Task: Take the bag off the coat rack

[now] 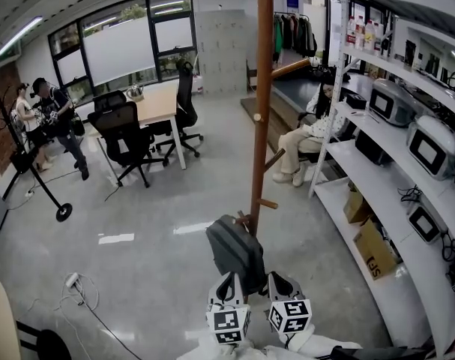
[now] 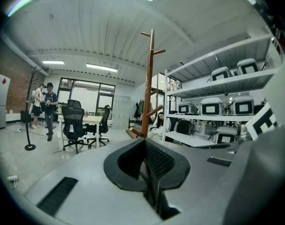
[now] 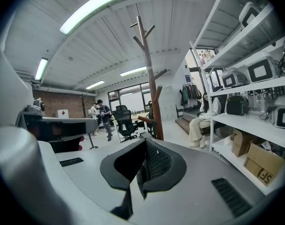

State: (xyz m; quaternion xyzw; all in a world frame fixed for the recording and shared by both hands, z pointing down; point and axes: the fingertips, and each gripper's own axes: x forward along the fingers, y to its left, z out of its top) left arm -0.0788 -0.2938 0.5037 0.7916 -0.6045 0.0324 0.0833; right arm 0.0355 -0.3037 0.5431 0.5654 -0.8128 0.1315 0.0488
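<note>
Looking down through the head view, I find the bag [image 1: 234, 250] hanging low on the coat rack [image 1: 263, 88], caught on one of the short lower pegs and lying against the pole, just ahead of both grippers. The left gripper [image 1: 228, 282] is clenched with nothing between its jaws. The right gripper [image 1: 279, 282] reads the same in its own view — jaws together, empty. Neither seems to touch the bag, though the tips sit very close to it.

I judge the bag to be soft, dark fabric that will sag and swing once freed, probably not heavy. The place to take it is the loop or strap at the top, by the peg — I cannot make that loop out from here. I would pinch there and lift up over the peg's tip.
</note>
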